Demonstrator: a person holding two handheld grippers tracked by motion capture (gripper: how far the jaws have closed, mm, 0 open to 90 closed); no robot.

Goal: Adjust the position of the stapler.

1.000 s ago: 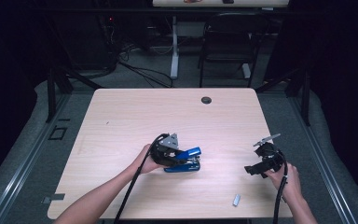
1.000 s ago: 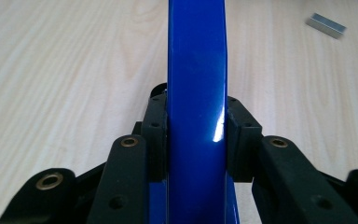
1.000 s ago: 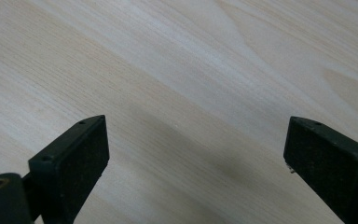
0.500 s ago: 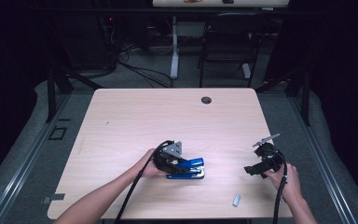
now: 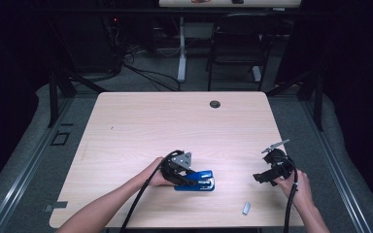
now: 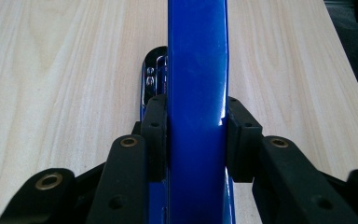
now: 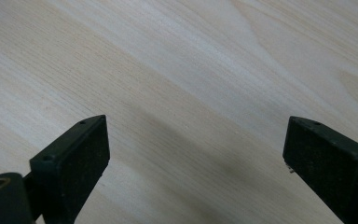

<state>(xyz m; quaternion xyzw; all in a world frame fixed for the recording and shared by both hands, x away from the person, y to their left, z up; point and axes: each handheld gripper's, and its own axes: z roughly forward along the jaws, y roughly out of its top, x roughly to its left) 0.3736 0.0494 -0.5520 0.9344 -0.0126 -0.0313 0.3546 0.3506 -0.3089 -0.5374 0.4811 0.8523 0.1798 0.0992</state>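
A blue stapler (image 5: pixel 198 181) lies flat on the wooden table (image 5: pixel 175 121), near its front edge. My left gripper (image 5: pixel 184 177) is shut on it: in the left gripper view both black pads (image 6: pixel 154 135) press the sides of the stapler's blue top arm (image 6: pixel 196 93), and its metal base shows below on the left. Over the table's right part my right gripper (image 5: pixel 264 177) is held by a hand. Its jaws stand wide apart in the right gripper view, my right gripper (image 7: pixel 196 154) open with only bare wood between them.
A small grey strip, perhaps of staples (image 5: pixel 246 208), lies near the front edge between the two hands. A dark round grommet (image 5: pixel 215 104) sits at the table's far edge. Beyond the table stand a chair (image 5: pixel 233 48) and cables on the floor.
The left hand has brought the stapler down and toward the front edge; its blue arm, raised a second ago, now lies flat on the table. The right gripper has stayed put.
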